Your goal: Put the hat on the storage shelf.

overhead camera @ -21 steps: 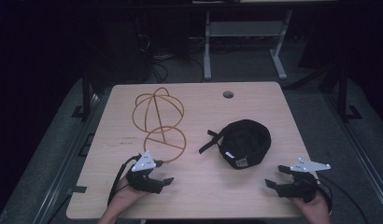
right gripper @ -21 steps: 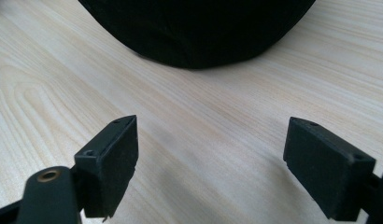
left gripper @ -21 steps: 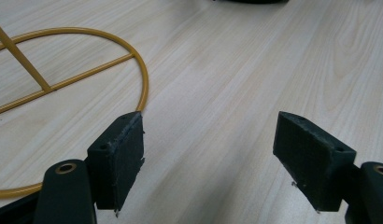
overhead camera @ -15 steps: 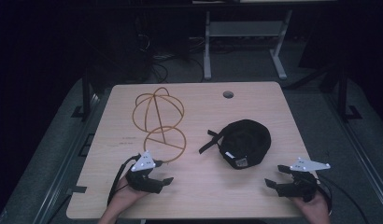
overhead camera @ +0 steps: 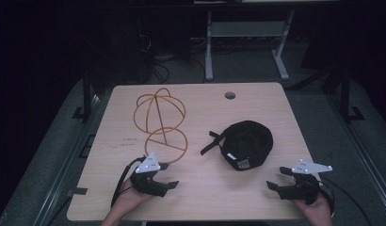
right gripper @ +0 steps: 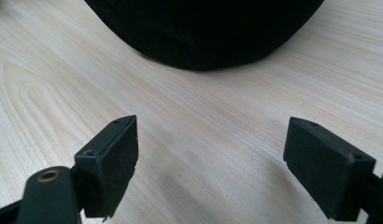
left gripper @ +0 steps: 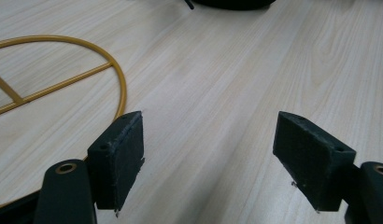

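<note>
Little has shifted since the earlier frames; my left gripper (overhead camera: 168,175) sits a touch nearer the wire frame, and my right gripper (overhead camera: 279,178) rests where it was near the table's front right corner. From the high view I see a pale wooden table (overhead camera: 257,113) with a round cable hole (overhead camera: 230,95) near its far edge; a golden wire frame (overhead camera: 160,123), made of a domed cage and a flat ring crossed by struts, lies on the left half; a black cap (overhead camera: 247,143) lies upside down on the right half, its strap (overhead camera: 211,143) trailing toward the centre.

My left gripper is held in a hand (overhead camera: 127,200) at the front left, just in front of the frame's ring; in the left gripper view its jaws stand wide apart with only bare wood between them, and the ring curves past just beside one jaw. My right gripper is held in the other hand (overhead camera: 318,212); in the right gripper view its jaws are also spread wide and hold nothing, with the dark cap (right gripper: 203,32) lying near, straight ahead of them.
</note>
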